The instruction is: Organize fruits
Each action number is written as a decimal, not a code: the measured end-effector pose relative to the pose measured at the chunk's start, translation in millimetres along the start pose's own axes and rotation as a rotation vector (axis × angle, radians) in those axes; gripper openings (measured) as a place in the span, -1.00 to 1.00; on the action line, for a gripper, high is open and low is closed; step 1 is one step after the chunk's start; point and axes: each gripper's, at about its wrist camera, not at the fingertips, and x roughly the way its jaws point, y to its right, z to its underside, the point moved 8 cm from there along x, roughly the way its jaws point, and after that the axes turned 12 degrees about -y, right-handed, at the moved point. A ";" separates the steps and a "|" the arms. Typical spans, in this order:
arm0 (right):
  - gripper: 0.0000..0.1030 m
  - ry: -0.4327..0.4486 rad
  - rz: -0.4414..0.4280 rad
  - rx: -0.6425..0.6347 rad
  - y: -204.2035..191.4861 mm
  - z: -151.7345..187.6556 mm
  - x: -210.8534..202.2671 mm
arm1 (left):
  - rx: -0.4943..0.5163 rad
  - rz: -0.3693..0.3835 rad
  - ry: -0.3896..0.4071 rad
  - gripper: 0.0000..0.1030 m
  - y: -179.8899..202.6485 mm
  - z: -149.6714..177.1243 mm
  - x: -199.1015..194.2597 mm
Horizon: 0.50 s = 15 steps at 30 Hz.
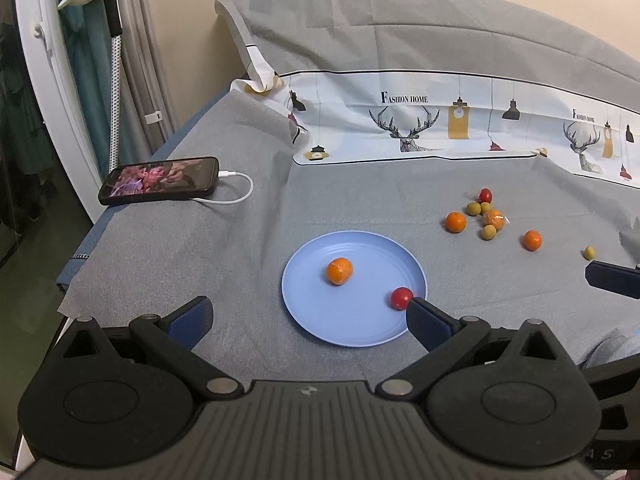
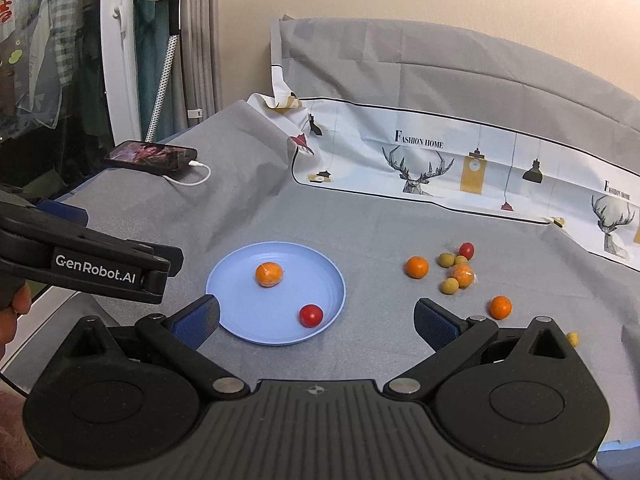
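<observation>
Nearest to the cameras are the two tools a person holds. The left gripper [image 1: 308,320] has its two fingers wide apart and holds nothing. The right gripper [image 2: 316,320] is the same: fingers spread, nothing between them. Both hang over the grey cloth [image 1: 200,240], probably ready to go and pick something up.

Just past the fingers sits the blue plate [image 2: 240,320]. It looks like the place where the fruit is meant to go. Two fruits lie on it already: a small orange [image 2: 269,274] near the middle and a red tomato [image 2: 311,315] close to the near rim. They sit apart from each other.

Farther off, to the right of the plate, the other fruits [image 2: 460,272] lie loose on the cloth. There are oranges, little green-brown round ones and one more red tomato. One small yellow fruit [image 2: 573,338] sits alone, well apart. These probably still need to go on the plate.

At the far left a phone [image 1: 160,180] lies on its cable, out of the way.
</observation>
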 end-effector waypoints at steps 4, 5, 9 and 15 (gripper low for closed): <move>0.99 -0.003 0.000 0.005 -0.3 -0.4 0.8 | 0.001 0.000 -0.001 0.99 0.0 -0.4 0.1; 0.99 -0.004 -0.001 0.006 0.1 -0.6 1.1 | 0.002 -0.001 -0.001 0.99 0.2 -0.3 0.2; 0.99 -0.006 -0.002 0.008 0.5 -0.2 1.4 | 0.006 -0.002 -0.002 0.99 -0.1 -1.1 0.7; 0.99 -0.011 -0.005 0.008 -0.2 0.7 3.9 | 0.007 -0.004 -0.009 0.99 0.5 -1.6 2.9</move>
